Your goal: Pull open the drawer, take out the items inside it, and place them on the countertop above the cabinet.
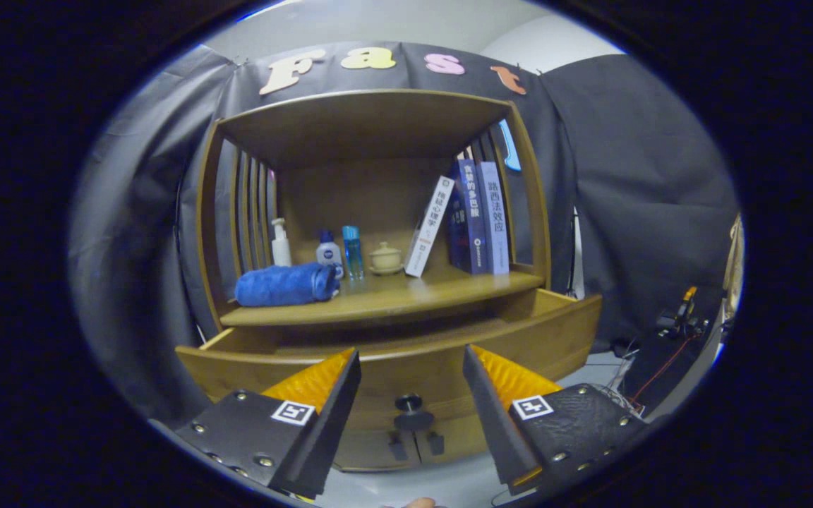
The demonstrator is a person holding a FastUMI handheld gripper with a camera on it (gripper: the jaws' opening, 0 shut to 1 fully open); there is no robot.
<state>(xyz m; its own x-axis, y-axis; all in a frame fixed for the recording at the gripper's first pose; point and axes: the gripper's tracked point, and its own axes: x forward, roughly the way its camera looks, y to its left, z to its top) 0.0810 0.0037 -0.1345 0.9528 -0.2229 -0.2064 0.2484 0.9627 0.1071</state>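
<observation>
Black cloth backs our cabinet (pixel 378 212); the drawer (pixel 406 353) stands open, our gripper (pixel 412 384) spread empty above its knob (pixel 410 403); next we reach inside.

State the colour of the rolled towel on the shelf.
Blue; the rolled blue towel shows best in the gripper view.

My view dim overall, cool bluish cast. Brightest patch: pale ceiling (pixel 406 21) above, so light seems to come from overhead. Shelf (pixel 385 296) top reflects faint sheen; niche under cabinet roof sits in shadow. Strong fisheye bend: drawer (pixel 406 360) front bows, cabinet sides curve. Centre fairly sharp, book spines legible. Fingers (pixel 322 416) near lens slightly soft. Rim darkens, blue fringe along it.
</observation>
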